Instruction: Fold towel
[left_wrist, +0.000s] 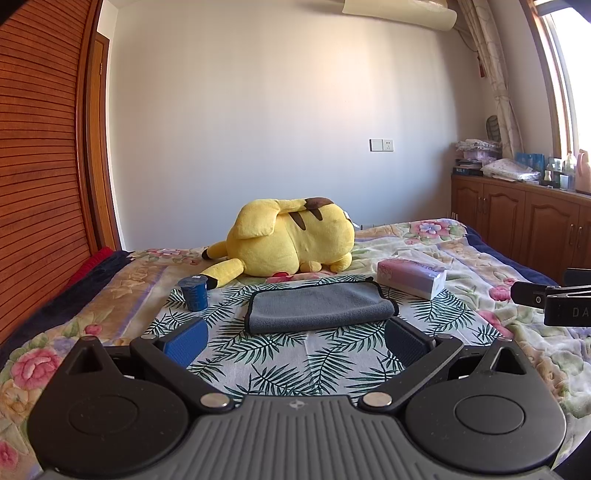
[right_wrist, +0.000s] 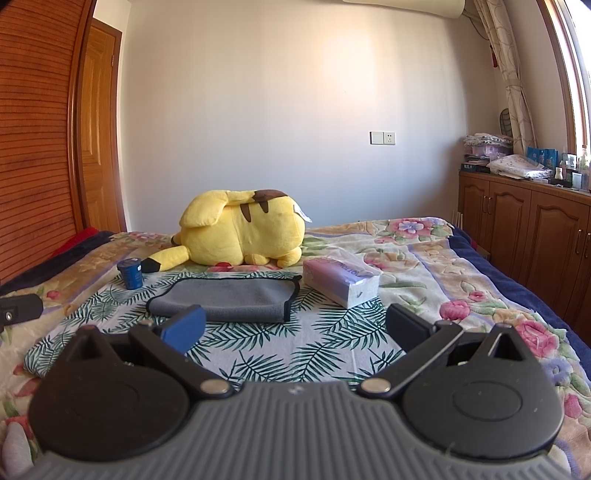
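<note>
A grey towel (left_wrist: 317, 306) with a black hem lies folded over on a leaf-print cloth (left_wrist: 280, 365) on the bed; it also shows in the right wrist view (right_wrist: 229, 297). My left gripper (left_wrist: 295, 341) is open and empty, just in front of the towel's near edge. My right gripper (right_wrist: 295, 328) is open and empty, in front of and to the right of the towel. Part of the right gripper shows at the right edge of the left wrist view (left_wrist: 554, 299). Part of the left gripper shows at the left edge of the right wrist view (right_wrist: 18, 312).
A blue cup (left_wrist: 194, 293) stands left of the towel. A tissue pack (left_wrist: 412, 277) lies to its right. A yellow plush toy (left_wrist: 291, 236) lies behind it. A wooden wardrobe (left_wrist: 40, 166) stands on the left and cabinets (left_wrist: 517, 225) on the right.
</note>
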